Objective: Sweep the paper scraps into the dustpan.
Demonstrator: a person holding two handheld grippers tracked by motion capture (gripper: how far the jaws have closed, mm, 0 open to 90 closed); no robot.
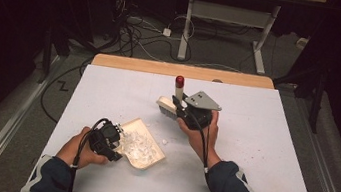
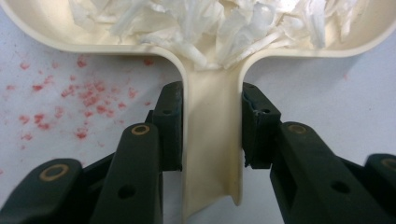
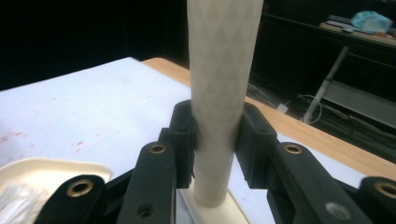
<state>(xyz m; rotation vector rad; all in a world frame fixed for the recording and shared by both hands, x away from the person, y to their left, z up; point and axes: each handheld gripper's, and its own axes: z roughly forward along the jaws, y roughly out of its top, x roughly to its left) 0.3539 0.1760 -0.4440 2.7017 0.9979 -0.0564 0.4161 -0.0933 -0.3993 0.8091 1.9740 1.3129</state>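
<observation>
The dustpan [image 1: 143, 148] sits near the front left of the white table [image 1: 261, 154], its tray heaped with pale, clear-looking shreds [image 1: 139, 144]. The left tongs [image 1: 110, 143] are clenched on its narrow handle [image 2: 212, 140], one black pad [image 2: 170, 126] pressed flat on each side, as the left gripper view shows close up. That handle looks like thin, stiff, smooth plastic, so I'd judge the hold is best kept where it is, just behind the tray's shoulders; farther back the loaded pan would be harder to keep level. The whole thing should be light, but the shreds are loose and piled high, so any tilt forward could spill them.

Toward the middle of the table, the right tongs [image 1: 182, 108] are clamped around the pale handle of a small brush [image 1: 172, 104], which stands upright with a red cap on top and its head just above or on the table; I cannot tell which. The handle [image 3: 219, 107] is round and finely patterned, stiff enough for a side grip low down, near the head, which gives good control for sweeping.

One stray shred [image 1: 164, 141] lies just beside the pan's right edge, between pan and brush. Faint red specks [image 2: 79, 100] stain the table by the pan's handle.
</observation>
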